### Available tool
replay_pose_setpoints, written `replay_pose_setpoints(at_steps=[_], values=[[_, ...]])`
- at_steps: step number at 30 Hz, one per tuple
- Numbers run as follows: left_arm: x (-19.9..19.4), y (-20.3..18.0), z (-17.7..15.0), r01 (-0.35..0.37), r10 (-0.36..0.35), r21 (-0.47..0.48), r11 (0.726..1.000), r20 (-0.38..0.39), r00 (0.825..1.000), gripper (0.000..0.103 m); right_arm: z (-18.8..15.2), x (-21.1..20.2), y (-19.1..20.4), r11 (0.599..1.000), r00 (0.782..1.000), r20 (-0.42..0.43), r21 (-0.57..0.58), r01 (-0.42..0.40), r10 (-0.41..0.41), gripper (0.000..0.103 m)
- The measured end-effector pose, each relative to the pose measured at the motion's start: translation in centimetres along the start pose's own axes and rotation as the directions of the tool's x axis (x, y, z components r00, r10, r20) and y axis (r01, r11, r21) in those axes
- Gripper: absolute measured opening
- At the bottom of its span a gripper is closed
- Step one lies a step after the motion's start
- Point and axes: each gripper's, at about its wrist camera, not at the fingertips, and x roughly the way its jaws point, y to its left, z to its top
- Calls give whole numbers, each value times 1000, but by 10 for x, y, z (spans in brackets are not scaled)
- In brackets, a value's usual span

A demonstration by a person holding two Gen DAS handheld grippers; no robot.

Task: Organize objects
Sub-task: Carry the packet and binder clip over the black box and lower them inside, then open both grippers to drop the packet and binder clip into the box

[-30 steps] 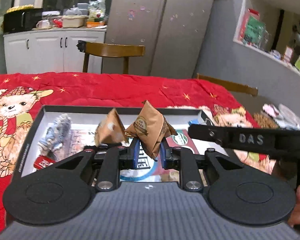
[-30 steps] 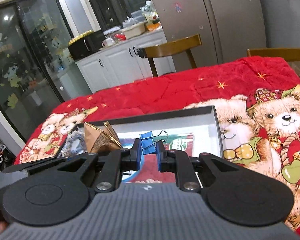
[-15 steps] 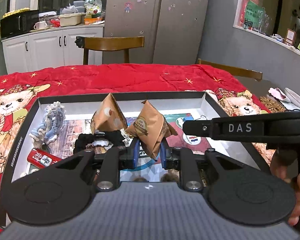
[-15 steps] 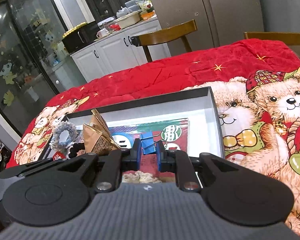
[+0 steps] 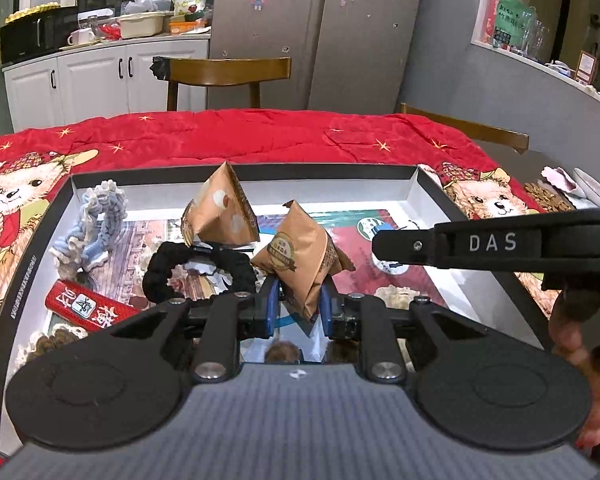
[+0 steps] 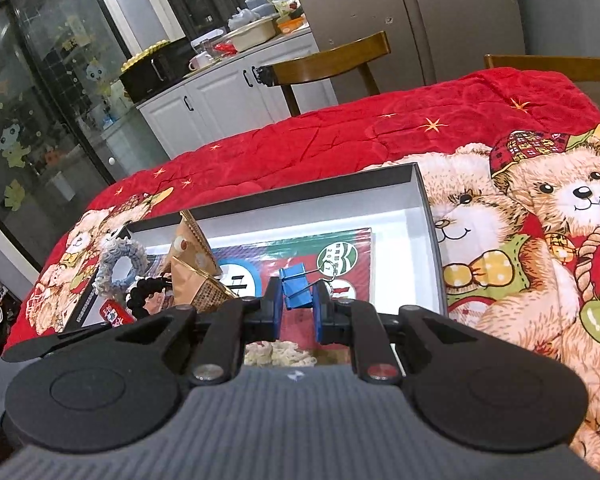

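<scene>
My left gripper is shut on a brown pyramid snack packet, held over the open black-rimmed box. A second brown packet stands in the box beside a black scrunchie, a blue-white knitted ring and a red tile. My right gripper is shut on a blue binder clip over the box's right half. The right gripper's body crosses the left wrist view.
The box sits on a red teddy-bear quilt covering the table. A wooden chair stands behind it, a second chair at the right. White cabinets and a fridge lie beyond.
Both grippers have come lower and closer over the box, each still holding its object. More of the box contents show now.
</scene>
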Motion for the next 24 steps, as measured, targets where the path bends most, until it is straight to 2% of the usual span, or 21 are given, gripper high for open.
replay_pose_setpoints(at_steps=[5,24], values=[[3,-1,-1,-4,4,2,1000,-6,1000,25,0,3,-2,1000,999,-31,4,-5,6,19],[7,-1,-4,-13,13,13,1000,-4,1000,25,2,3,-3,1000,999,-46,4,-18,19,19]])
